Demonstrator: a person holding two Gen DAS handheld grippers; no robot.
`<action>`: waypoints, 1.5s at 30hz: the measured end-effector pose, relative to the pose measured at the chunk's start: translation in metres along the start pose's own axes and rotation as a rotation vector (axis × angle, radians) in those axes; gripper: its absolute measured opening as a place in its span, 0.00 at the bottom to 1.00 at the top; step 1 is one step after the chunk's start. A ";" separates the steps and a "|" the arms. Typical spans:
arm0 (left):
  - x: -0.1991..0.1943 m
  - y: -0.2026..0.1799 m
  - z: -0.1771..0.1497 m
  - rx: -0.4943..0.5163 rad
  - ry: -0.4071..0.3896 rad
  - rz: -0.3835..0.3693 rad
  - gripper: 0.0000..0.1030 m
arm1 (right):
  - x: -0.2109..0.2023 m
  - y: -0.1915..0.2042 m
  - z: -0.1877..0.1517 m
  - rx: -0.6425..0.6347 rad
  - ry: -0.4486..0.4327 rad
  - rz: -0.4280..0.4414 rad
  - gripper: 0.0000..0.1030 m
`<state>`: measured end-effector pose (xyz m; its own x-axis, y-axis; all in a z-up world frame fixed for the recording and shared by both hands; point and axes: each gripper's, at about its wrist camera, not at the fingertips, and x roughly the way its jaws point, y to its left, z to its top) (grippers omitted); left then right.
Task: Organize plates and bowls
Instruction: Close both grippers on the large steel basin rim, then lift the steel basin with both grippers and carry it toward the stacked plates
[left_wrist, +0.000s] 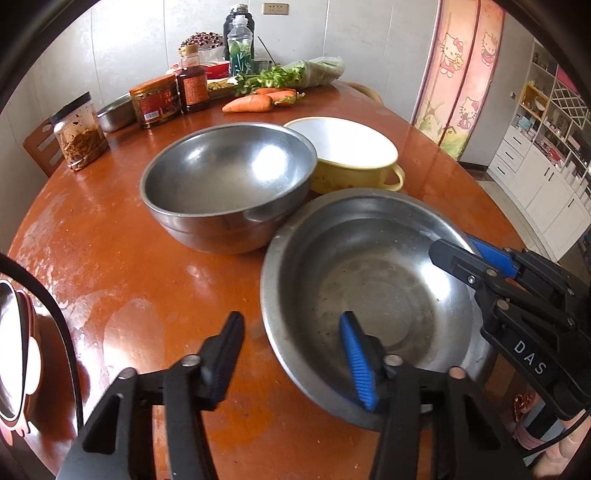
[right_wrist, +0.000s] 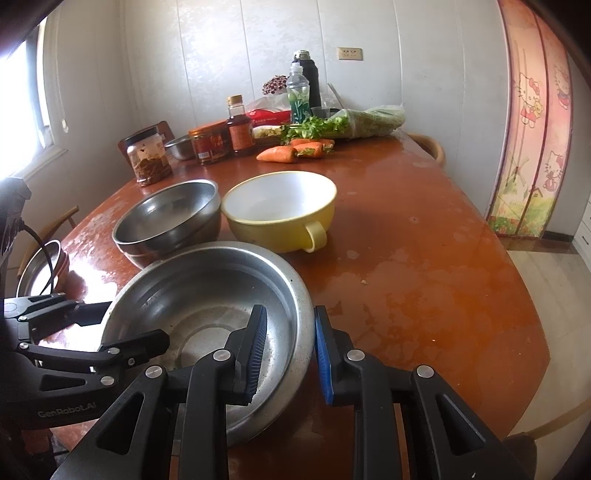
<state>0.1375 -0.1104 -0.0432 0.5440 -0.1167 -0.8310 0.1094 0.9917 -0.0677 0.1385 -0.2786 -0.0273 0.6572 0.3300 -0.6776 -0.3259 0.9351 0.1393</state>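
The wide steel basin (right_wrist: 207, 317), nearest on the table (right_wrist: 424, 288), is straddled at its rims by the left gripper (left_wrist: 291, 354) and right gripper (right_wrist: 290, 354), both apart. Steel bowl (right_wrist: 166, 218) and yellow bowl (right_wrist: 280, 210) beyond remain unstacked; little is judged done.

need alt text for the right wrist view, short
The right gripper straddles the near rim of a wide, shallow steel basin on a reddish wooden table, one finger inside and one outside. The left gripper straddles its opposite rim. Behind sit a steel bowl and a yellow handled bowl.
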 end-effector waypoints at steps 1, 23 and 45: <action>0.000 0.001 -0.001 -0.003 0.003 -0.011 0.39 | -0.001 0.001 0.000 -0.002 0.001 0.003 0.25; -0.044 0.033 -0.024 -0.046 -0.054 -0.024 0.28 | -0.020 0.048 -0.003 -0.081 0.009 0.067 0.25; -0.063 0.055 -0.043 -0.085 -0.067 -0.006 0.28 | -0.035 0.086 -0.014 -0.168 0.022 0.069 0.26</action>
<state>0.0733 -0.0460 -0.0186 0.5985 -0.1229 -0.7916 0.0435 0.9917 -0.1210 0.0780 -0.2115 -0.0012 0.6149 0.3884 -0.6864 -0.4800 0.8748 0.0650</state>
